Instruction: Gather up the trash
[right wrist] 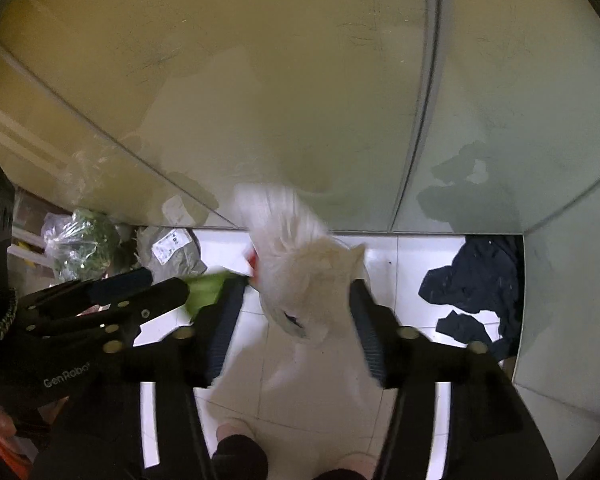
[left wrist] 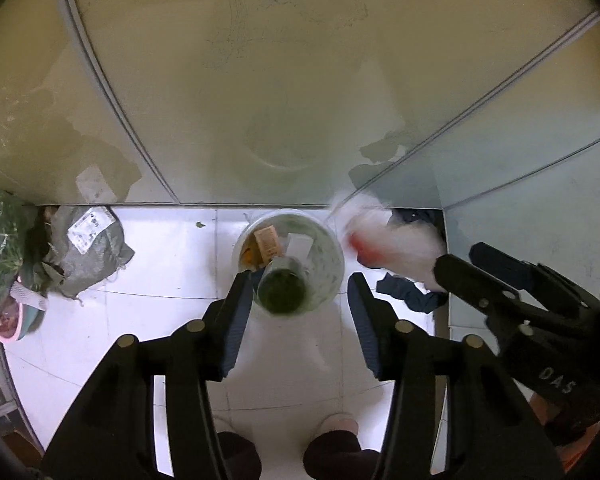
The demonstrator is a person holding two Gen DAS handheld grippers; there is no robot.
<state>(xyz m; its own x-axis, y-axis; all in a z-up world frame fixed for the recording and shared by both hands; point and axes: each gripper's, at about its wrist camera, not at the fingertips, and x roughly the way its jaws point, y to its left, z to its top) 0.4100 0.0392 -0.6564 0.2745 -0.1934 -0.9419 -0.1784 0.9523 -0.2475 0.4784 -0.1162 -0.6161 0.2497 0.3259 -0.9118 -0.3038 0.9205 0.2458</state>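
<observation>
In the left wrist view my left gripper (left wrist: 300,308) points down at a clear plastic cup (left wrist: 294,264) with green residue at its bottom and paper scraps inside. The cup sits between the fingers; the left pad overlaps its edge and a gap shows at the right pad, so the gripper is open. My right gripper (right wrist: 294,320) is open too. A white plastic bag (right wrist: 304,276) with something red in it hangs blurred between its pads, not pinched. The left wrist view catches that bag (left wrist: 380,236) beside the right gripper (left wrist: 458,258). The right wrist view shows the left gripper (right wrist: 166,282) and the green cup (right wrist: 206,292).
White floor tiles (left wrist: 148,320) meet glossy wall panels (left wrist: 260,100). A grey parcel bag with a label (left wrist: 88,248) and bagged greens (left wrist: 0,232) lie at the left. Dark clothes (right wrist: 476,280) lie in the right corner. A person's feet (left wrist: 340,424) stand below.
</observation>
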